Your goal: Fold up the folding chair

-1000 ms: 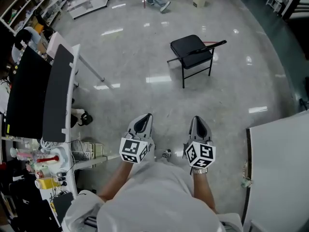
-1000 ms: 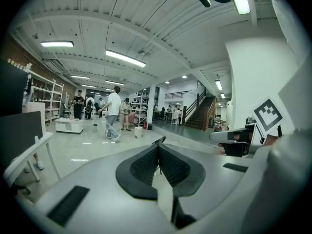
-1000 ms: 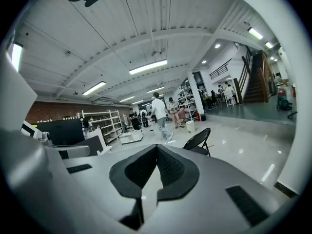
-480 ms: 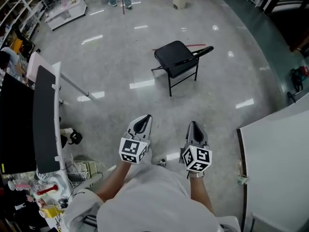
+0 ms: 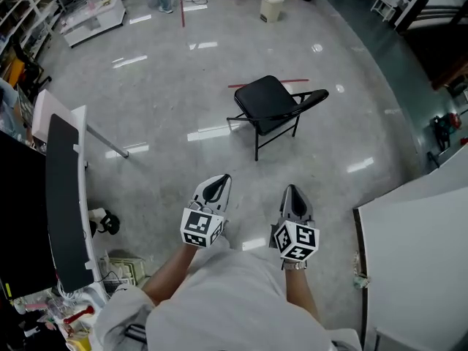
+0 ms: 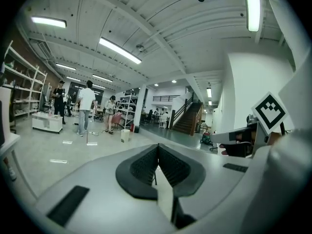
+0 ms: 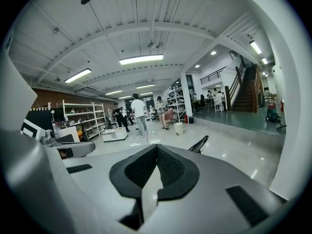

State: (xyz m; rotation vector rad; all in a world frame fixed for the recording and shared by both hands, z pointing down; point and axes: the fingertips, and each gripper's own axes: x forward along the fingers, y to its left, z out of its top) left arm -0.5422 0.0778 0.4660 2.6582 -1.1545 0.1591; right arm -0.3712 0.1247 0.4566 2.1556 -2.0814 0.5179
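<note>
Polished grey floor (image 5: 168, 130), wide and open. Folding chair (image 5: 267, 99) stands on it unfolded, black seat level, backrest (image 5: 311, 99) on the right side in the head view. Chair is well ahead of both grippers, touching neither, a little right of the left gripper's line. Left gripper (image 5: 218, 180) and right gripper (image 5: 292, 191) are held side by side, pointing chairward. Jaws of each are clenched together, with nothing between them. In the right gripper view the backrest peeks just past the jaws' right shoulder.
</note>
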